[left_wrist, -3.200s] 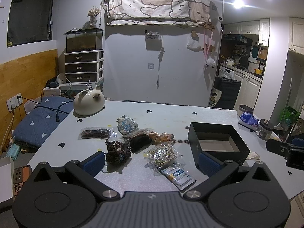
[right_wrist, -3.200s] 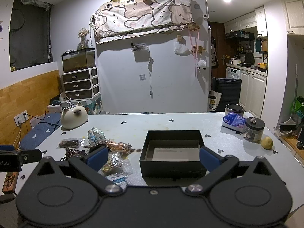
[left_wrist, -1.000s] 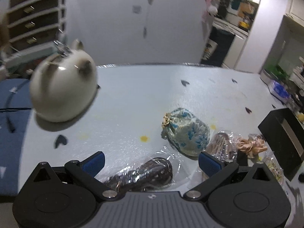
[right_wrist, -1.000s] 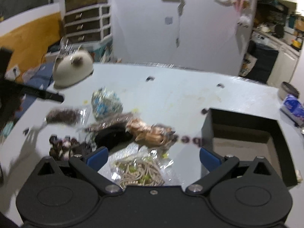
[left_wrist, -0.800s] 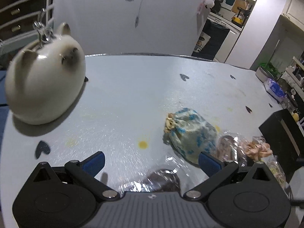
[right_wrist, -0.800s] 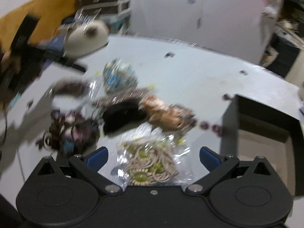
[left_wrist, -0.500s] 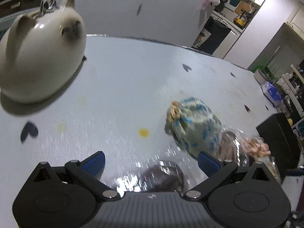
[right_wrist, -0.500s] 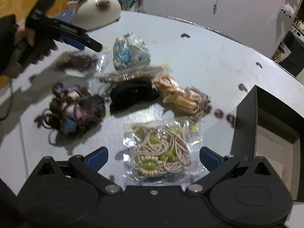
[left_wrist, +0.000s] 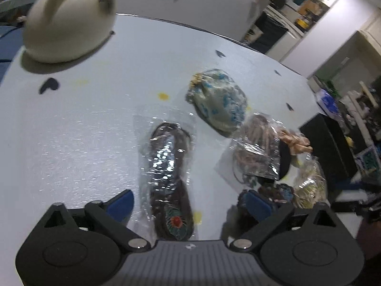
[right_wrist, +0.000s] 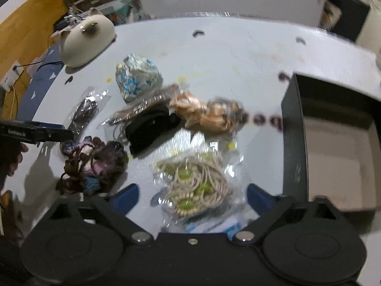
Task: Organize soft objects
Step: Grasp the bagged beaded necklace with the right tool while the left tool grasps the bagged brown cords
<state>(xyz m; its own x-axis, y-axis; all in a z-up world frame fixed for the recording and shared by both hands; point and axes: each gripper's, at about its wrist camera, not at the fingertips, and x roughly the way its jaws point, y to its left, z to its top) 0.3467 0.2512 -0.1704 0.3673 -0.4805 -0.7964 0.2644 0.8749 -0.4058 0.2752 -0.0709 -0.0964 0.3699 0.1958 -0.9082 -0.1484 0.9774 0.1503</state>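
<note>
Approach step: left gripper [left_wrist: 188,203] spread, closing around bagged dark hair accessory [left_wrist: 170,178]; right gripper [right_wrist: 191,196] likewise around bagged beaded cord [right_wrist: 195,186]. Next: pinch, carry to black box [right_wrist: 333,138].

Black box [right_wrist: 333,128] cut off at right edge; blue packet [right_wrist: 228,228] mostly hidden

Pouches [right_wrist: 139,78] lie left of the box [right_wrist: 293,143] — all on the table [right_wrist: 238,54].
</note>
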